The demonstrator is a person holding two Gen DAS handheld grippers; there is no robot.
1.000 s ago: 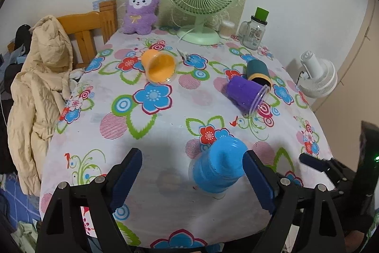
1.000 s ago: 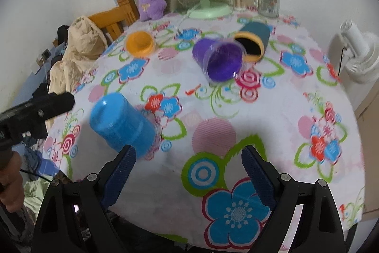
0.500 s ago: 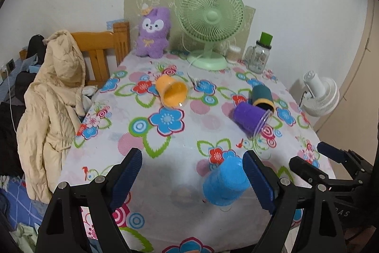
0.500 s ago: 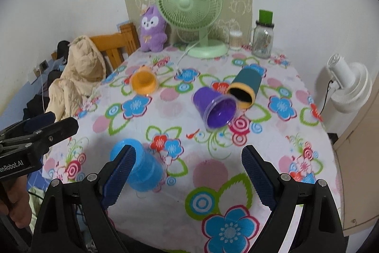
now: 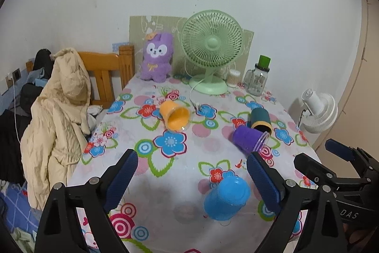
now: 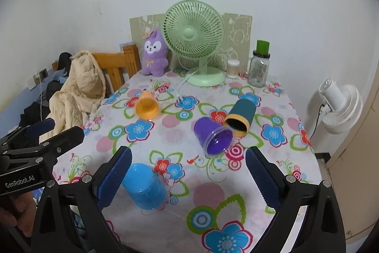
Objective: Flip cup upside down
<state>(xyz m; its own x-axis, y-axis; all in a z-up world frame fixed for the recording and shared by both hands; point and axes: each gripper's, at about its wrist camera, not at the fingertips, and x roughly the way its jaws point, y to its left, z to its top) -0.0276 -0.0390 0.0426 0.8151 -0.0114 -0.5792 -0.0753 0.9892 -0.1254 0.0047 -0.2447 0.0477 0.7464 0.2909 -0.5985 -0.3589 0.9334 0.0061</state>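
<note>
A blue cup (image 5: 226, 198) stands upside down near the table's front edge; it also shows in the right wrist view (image 6: 144, 186). An orange cup (image 5: 175, 117), a purple cup (image 5: 250, 138) and a dark teal cup (image 5: 260, 119) with a yellow rim lie on their sides further back. They also show in the right wrist view: orange cup (image 6: 147, 106), purple cup (image 6: 212, 135), teal cup (image 6: 241, 117). My left gripper (image 5: 191, 178) is open and empty, above and behind the blue cup. My right gripper (image 6: 188, 178) is open and empty, to the blue cup's right.
A floral cloth covers the table (image 5: 184, 158). At the back stand a green fan (image 5: 210, 58), a purple plush (image 5: 156, 57), a glass jar with green lid (image 5: 259, 80) and a small swab holder (image 5: 234, 78). A chair with a beige coat (image 5: 59, 115) is left; a white fan (image 5: 317, 110) is right.
Both grippers have pulled back and risen away from the table, so more of the room shows. The blue cup stays upside down near the front edge.
</note>
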